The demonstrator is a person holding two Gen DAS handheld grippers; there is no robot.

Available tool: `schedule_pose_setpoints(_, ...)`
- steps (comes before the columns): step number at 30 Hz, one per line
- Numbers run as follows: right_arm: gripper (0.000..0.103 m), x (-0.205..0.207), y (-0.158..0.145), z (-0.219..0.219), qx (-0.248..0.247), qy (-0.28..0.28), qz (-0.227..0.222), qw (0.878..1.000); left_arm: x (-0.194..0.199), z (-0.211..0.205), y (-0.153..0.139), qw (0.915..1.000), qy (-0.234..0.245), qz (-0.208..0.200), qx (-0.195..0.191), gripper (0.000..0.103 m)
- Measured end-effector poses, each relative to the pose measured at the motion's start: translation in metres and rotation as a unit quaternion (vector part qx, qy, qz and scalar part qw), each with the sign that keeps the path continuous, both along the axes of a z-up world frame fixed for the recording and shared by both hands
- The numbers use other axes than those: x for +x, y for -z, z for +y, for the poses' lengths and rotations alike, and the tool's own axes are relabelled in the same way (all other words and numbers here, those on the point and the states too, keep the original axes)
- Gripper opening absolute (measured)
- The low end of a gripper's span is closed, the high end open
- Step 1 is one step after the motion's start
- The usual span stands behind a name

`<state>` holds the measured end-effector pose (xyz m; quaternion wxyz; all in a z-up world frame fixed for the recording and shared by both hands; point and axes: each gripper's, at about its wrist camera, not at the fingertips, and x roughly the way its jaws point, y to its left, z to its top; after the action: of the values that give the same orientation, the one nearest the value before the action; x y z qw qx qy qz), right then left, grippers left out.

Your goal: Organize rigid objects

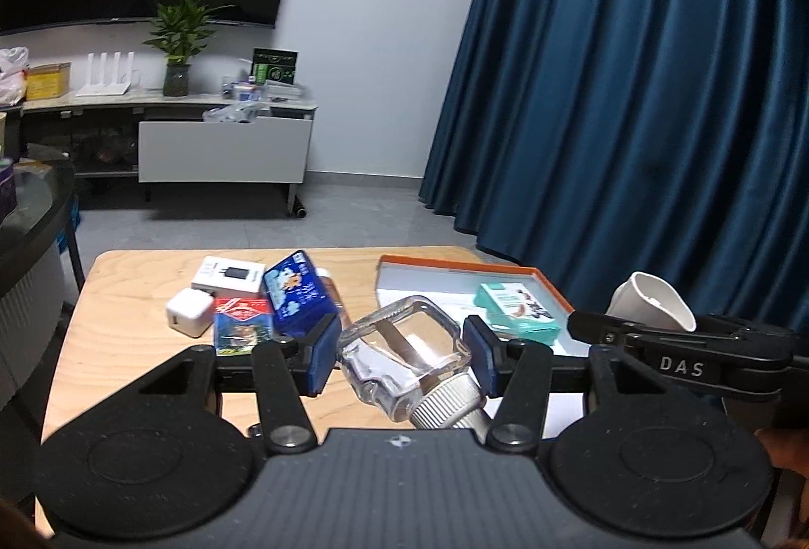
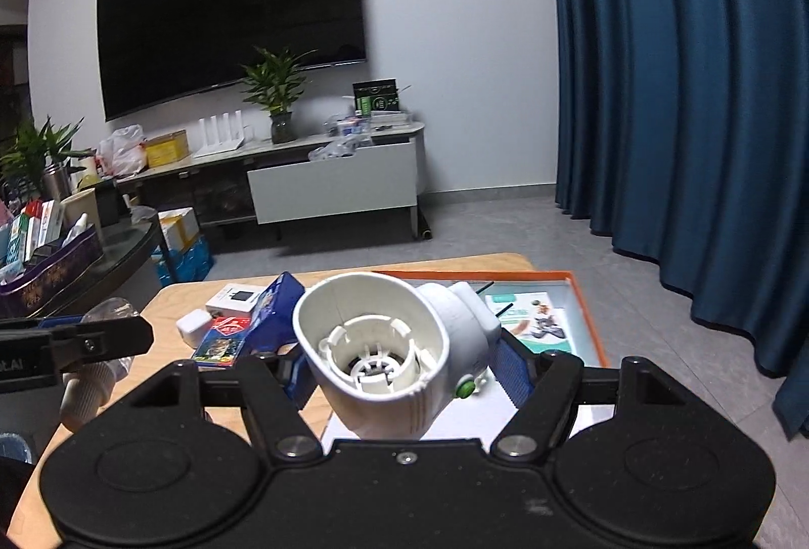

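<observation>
1. Wooden table [image 1: 126, 336] carries boxes at 11 o'clock and an orange tray [image 1: 548, 281] at 1 o'clock.
2. Left gripper [image 1: 402, 354] clamps a clear bottle [image 1: 404, 357]: rigid, slippery; hold its flat sides.
3. Right gripper [image 2: 399, 367] clasps a white device [image 2: 389, 357]: light, stiff.

A white wall [image 2: 455, 43] stands at the far side, with a large dark television [image 2: 227, 38] mounted on it. Below runs a low cabinet [image 2: 323, 180] bearing a potted plant [image 2: 277, 99] and a white router [image 2: 222, 137]. Deep blue curtains [image 2: 682, 69] hang on the right. The floor [image 2: 505, 220] is grey tile. A dark glass table [image 1: 30, 215] sits at the left.
</observation>
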<state>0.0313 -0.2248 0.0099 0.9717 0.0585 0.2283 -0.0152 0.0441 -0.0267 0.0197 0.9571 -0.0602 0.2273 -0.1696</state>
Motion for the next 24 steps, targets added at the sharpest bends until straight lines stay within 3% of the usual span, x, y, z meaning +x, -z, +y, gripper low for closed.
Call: schedule_pose_setpoints(24, 0.083, -0.018, -0.008, -0.011, 0.012, 0.006, -0.018, 1.0, -0.014, -0.015, -0.003, 0.9998, 0.011, -0.018, -0.004, 0.054)
